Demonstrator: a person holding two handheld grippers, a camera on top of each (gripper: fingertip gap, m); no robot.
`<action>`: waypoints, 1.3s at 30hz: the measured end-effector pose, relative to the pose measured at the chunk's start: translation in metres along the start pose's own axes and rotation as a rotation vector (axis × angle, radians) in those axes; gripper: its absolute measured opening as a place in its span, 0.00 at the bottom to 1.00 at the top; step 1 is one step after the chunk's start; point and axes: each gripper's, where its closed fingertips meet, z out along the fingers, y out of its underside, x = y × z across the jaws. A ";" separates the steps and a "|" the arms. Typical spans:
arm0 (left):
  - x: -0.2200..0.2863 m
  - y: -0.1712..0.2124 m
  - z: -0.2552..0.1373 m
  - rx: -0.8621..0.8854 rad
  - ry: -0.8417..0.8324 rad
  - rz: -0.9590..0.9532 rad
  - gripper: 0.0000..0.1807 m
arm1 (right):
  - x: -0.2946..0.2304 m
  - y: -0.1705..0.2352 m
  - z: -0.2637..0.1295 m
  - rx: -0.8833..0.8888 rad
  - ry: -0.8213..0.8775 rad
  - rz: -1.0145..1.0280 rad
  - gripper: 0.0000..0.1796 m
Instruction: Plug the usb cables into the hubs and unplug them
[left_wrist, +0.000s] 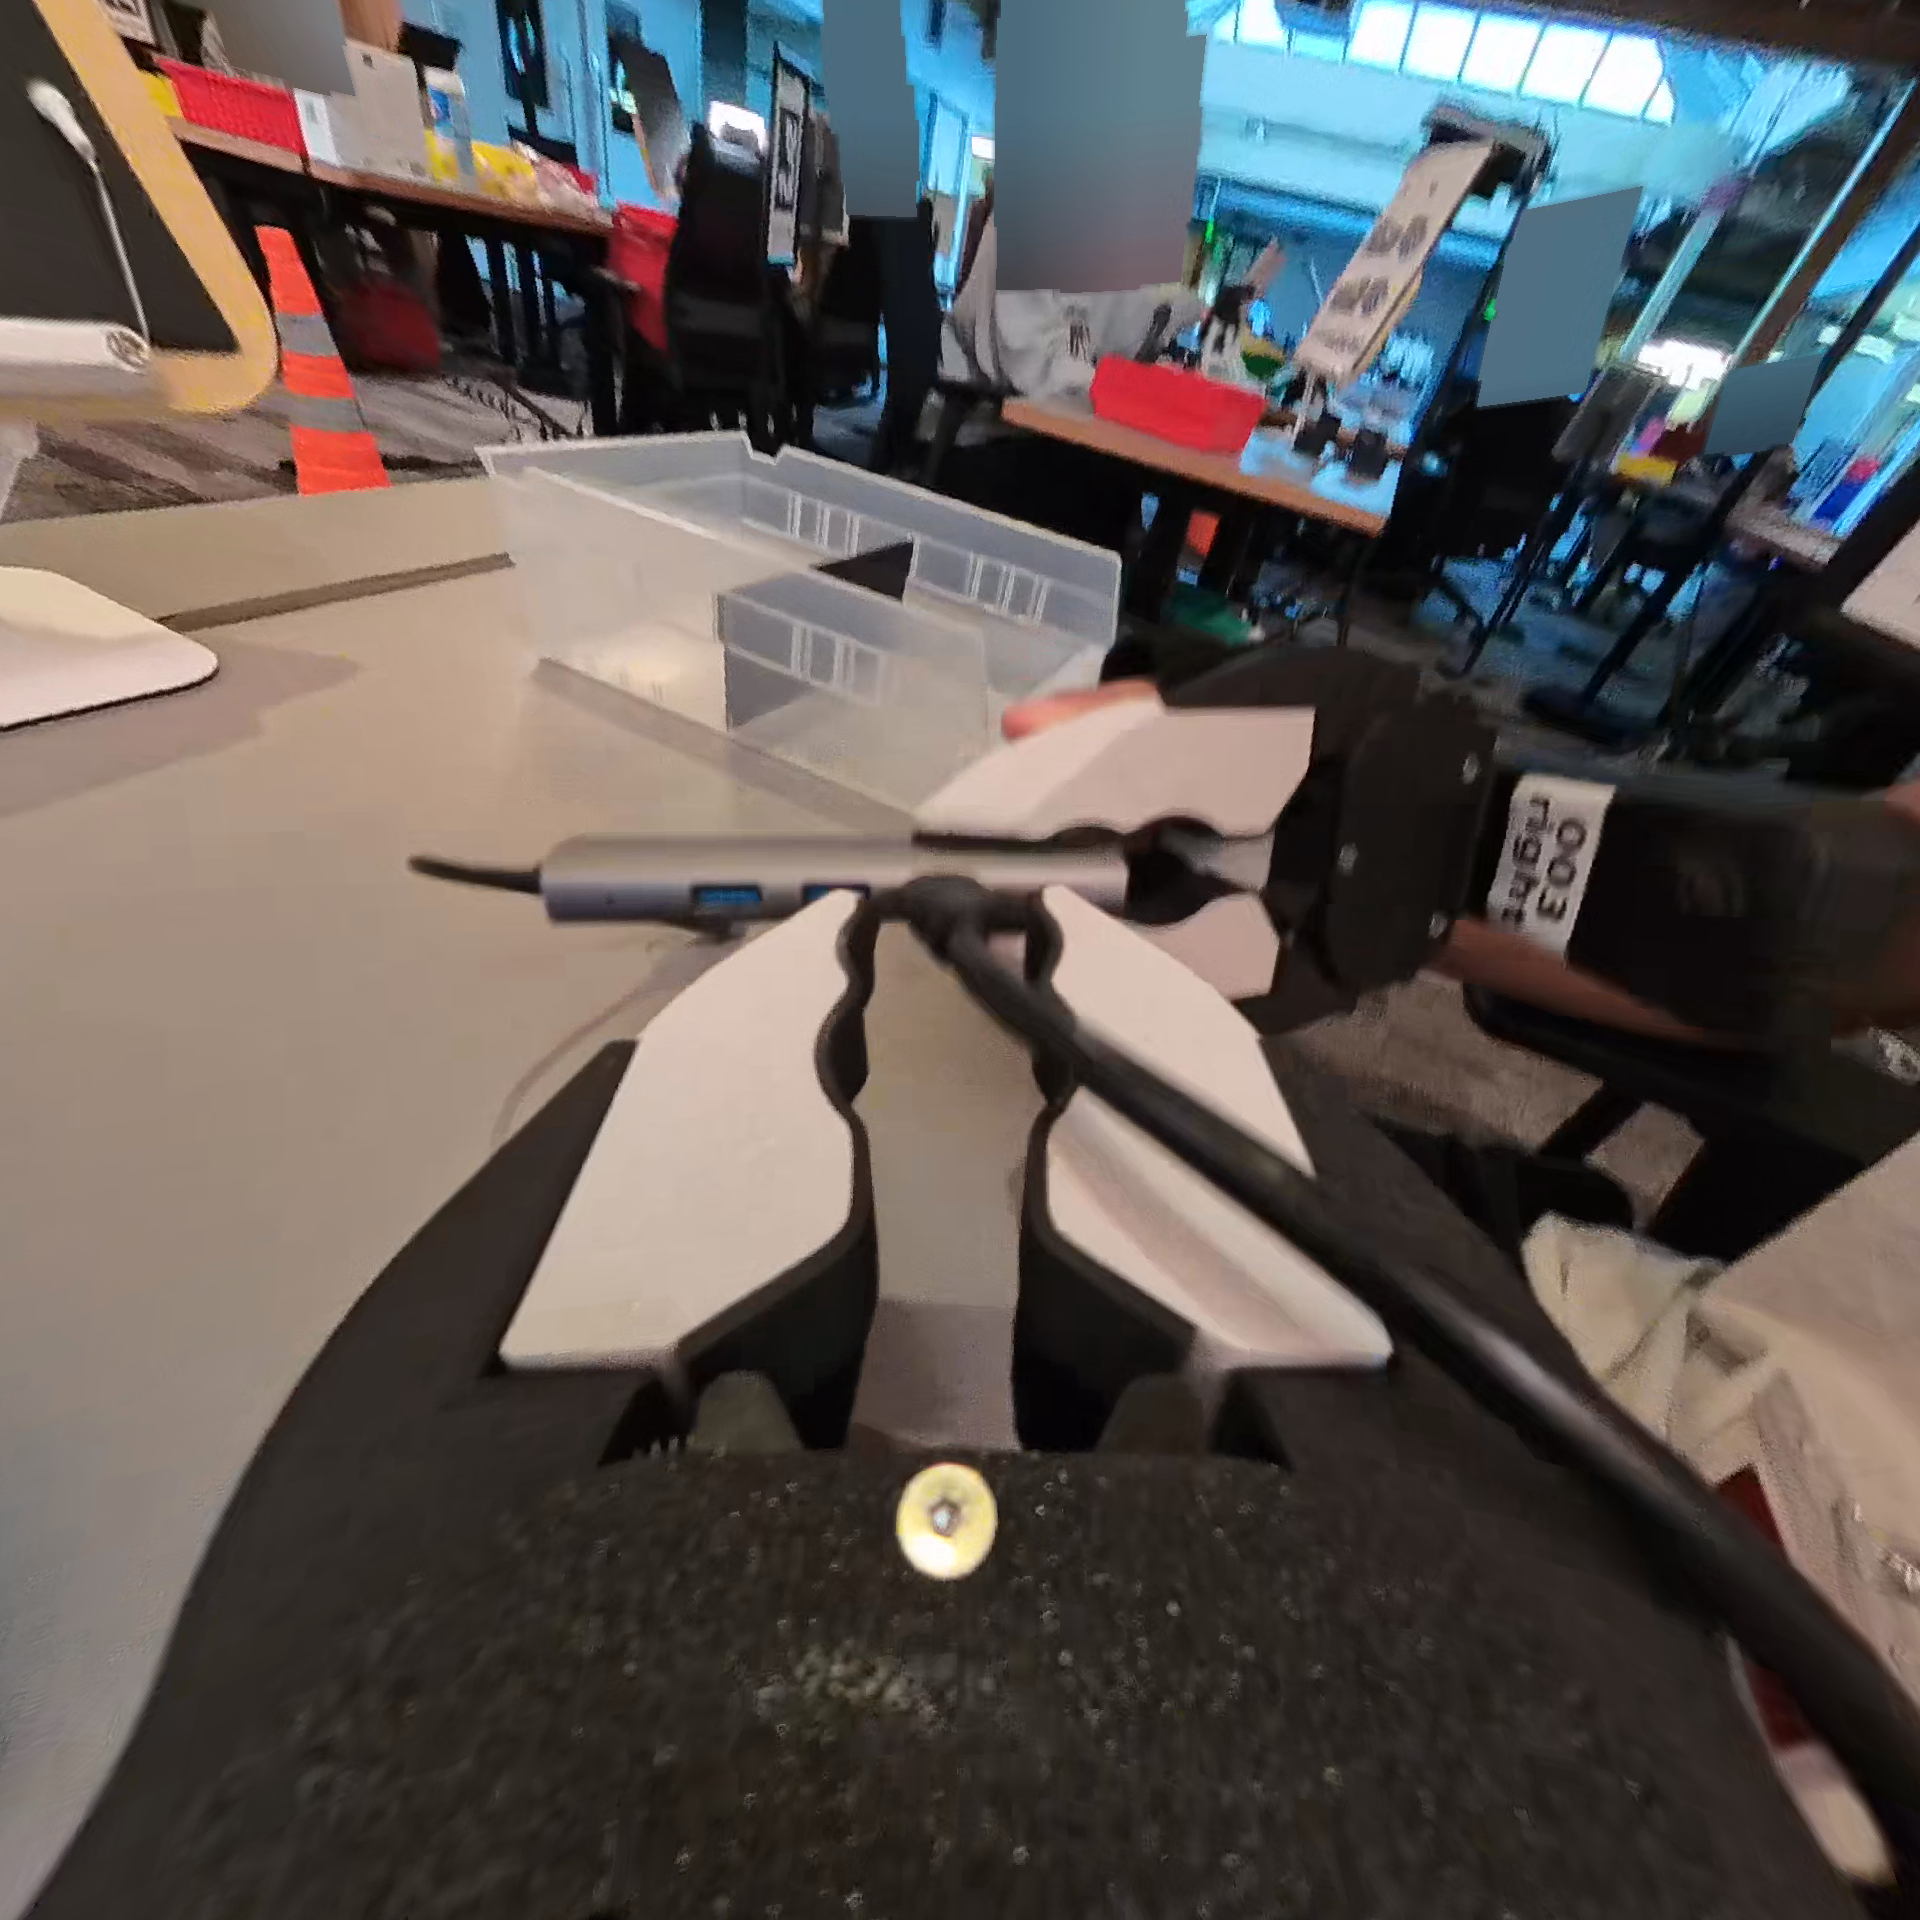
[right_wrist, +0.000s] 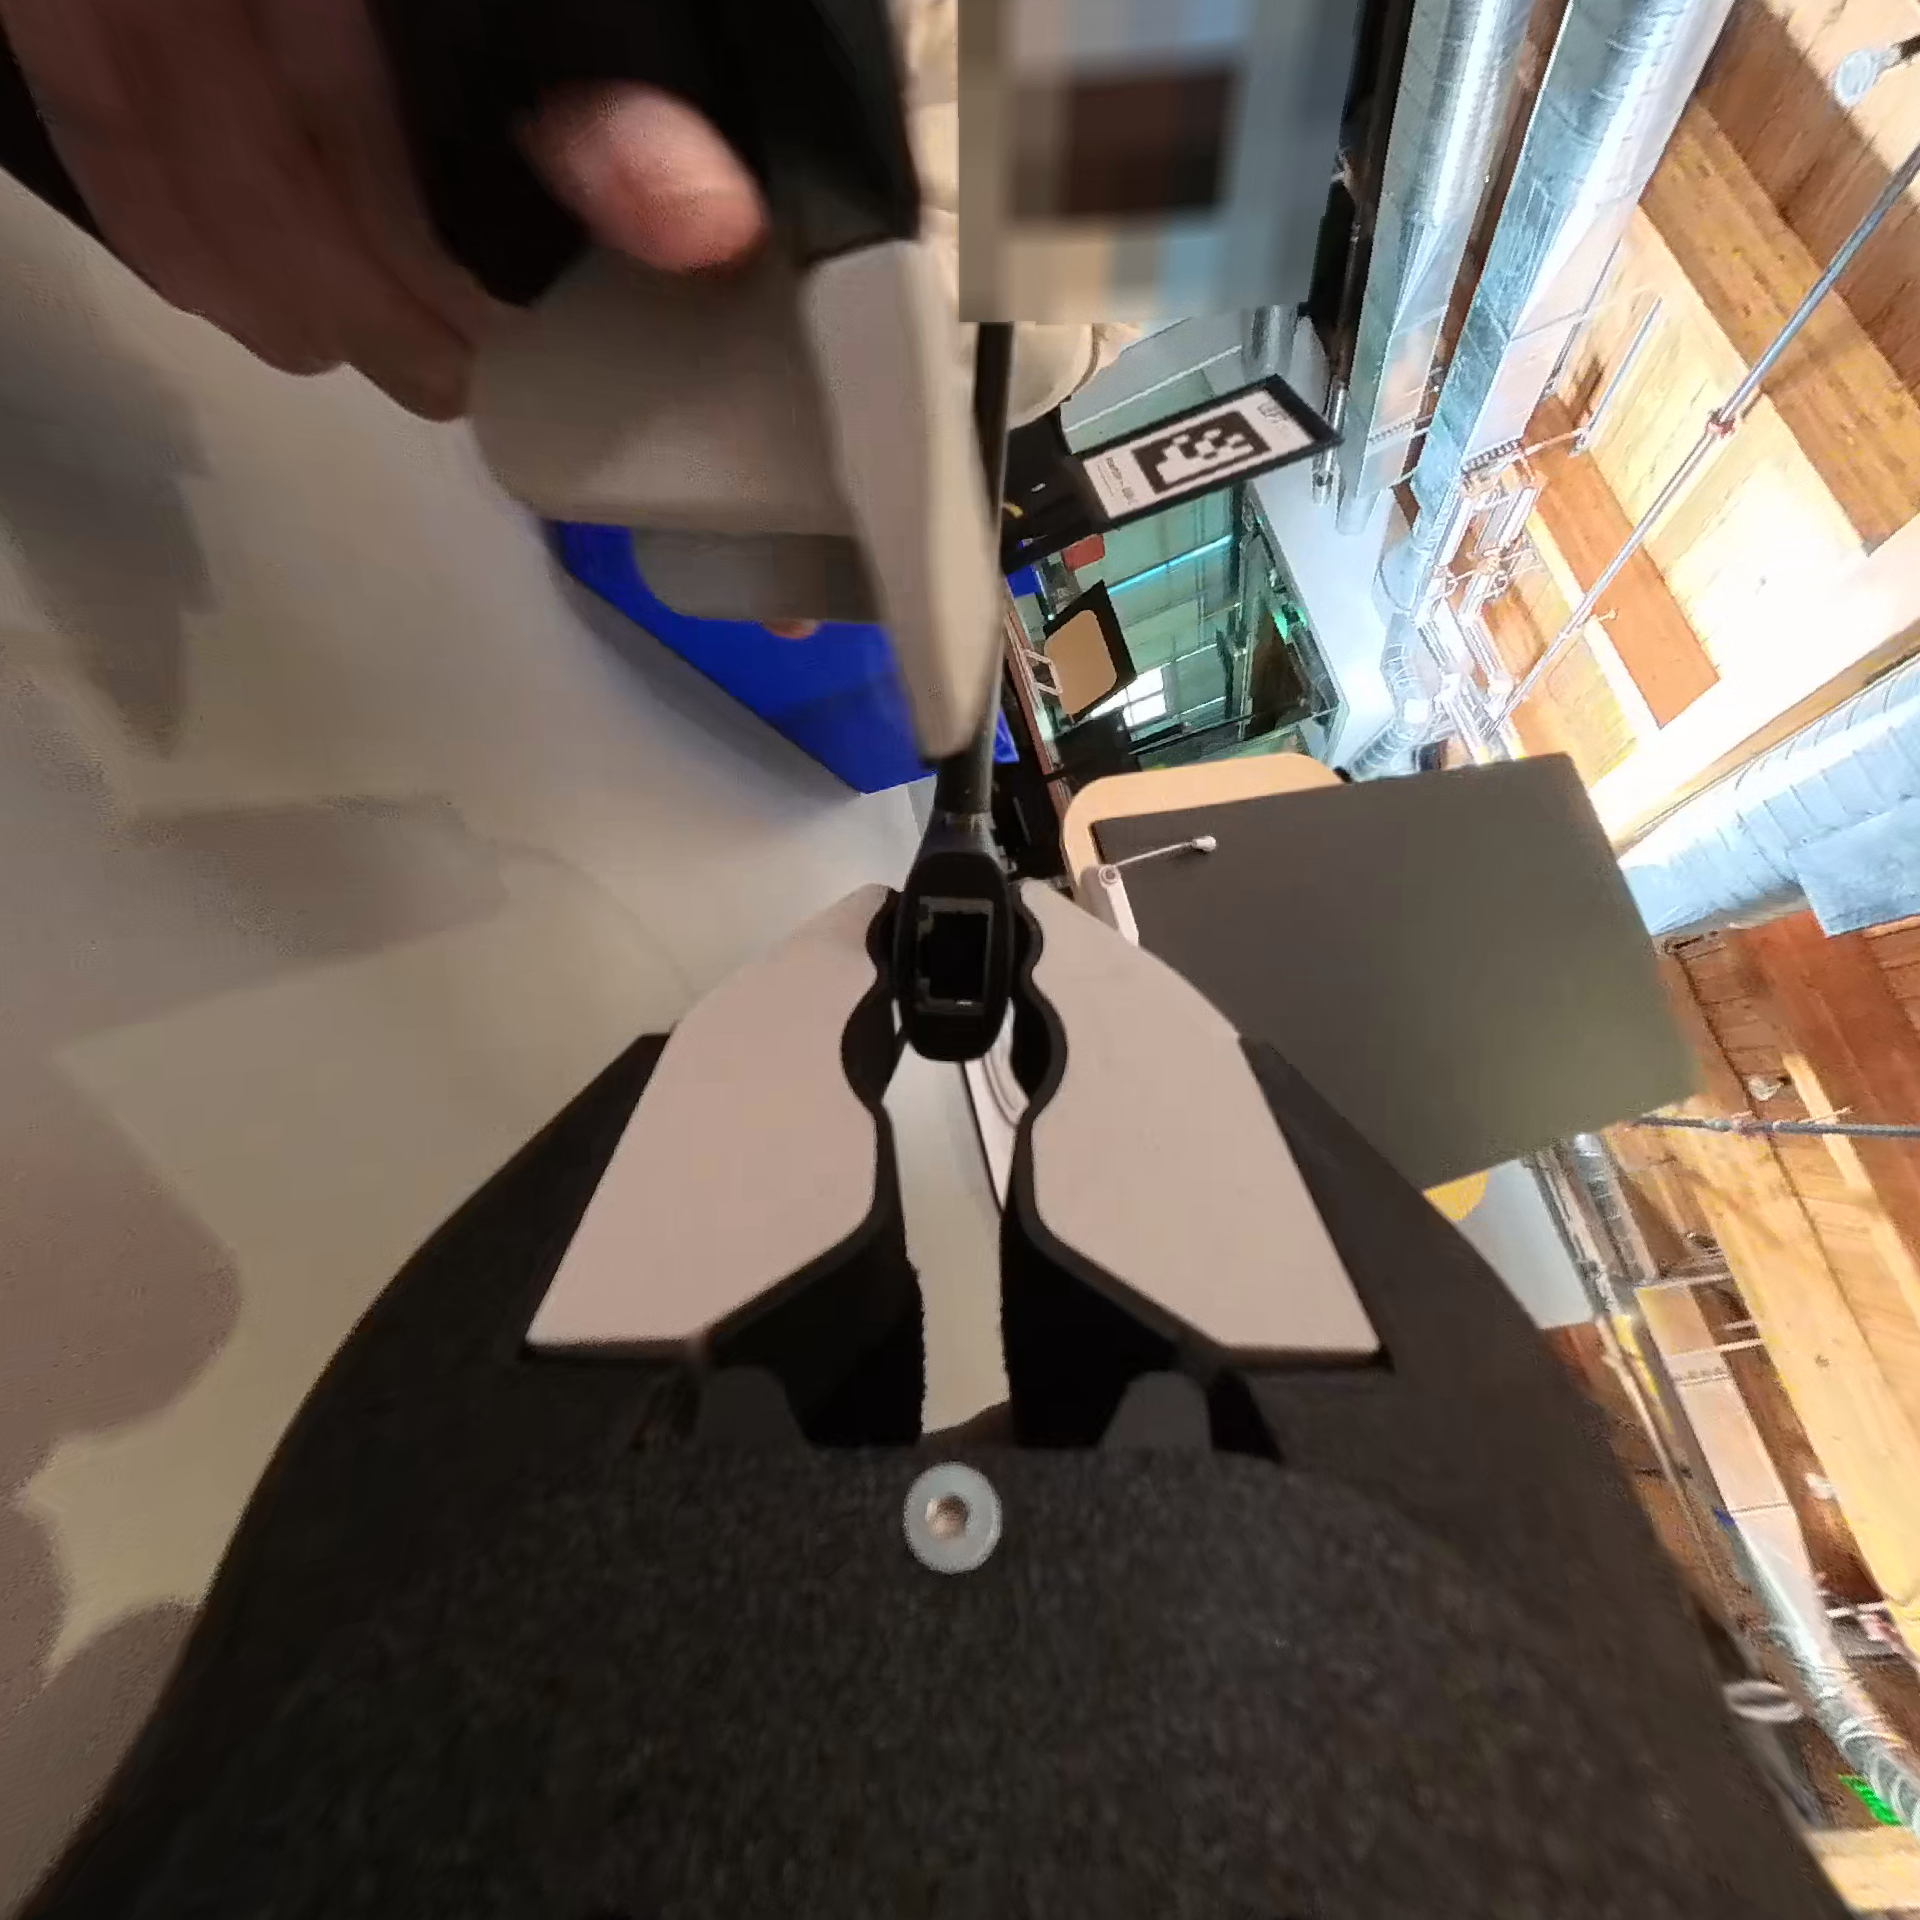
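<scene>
The left hand-held gripper (left_wrist: 951, 914) is pinched down on the black plug (left_wrist: 940, 896) of the USB cable (left_wrist: 1195, 1122), right where that plug meets the long side of the slim grey USB hub (left_wrist: 665, 883), and the right hand-held gripper (left_wrist: 1039, 831) comes in from the right with its white fingers clamped flat over and under the hub's far end. The hub sits level, just above the grey table (left_wrist: 260, 935), with two blue ports open to the left of the plug and its own thin lead trailing off leftward. Whether the plug is fully seated or partway out, I can't tell, since the fingertips hide the joint. In the right wrist view, the right hand-held gripper (right_wrist: 951, 966) has the hub's end face (right_wrist: 951, 971) squeezed between its tips, a rectangular socket staring straight back at the lens, and the other gripper's white finger (right_wrist: 894, 499) looming blurred above. To do this step well, I'd judge the move wants to run dead straight along the port's axis, no twisting, no levering, while the right side holds the hub rigid as the anchor; the cable draping back over the left finger could drag the plug sideways, so it needs slack. A clear plastic bin (left_wrist: 800, 582) waits behind
</scene>
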 end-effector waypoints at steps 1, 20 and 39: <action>0.000 -0.002 0.001 0.017 -0.007 -0.012 0.13 | -0.004 -0.002 0.002 -0.002 -0.007 -0.011 0.09; -0.001 0.000 -0.003 -0.065 -0.072 0.156 0.09 | -0.004 -0.007 0.002 -0.001 0.004 -0.031 0.10; -0.010 -0.003 -0.010 -0.047 -0.132 0.152 0.10 | -0.003 -0.005 0.011 -0.114 0.021 -0.027 0.10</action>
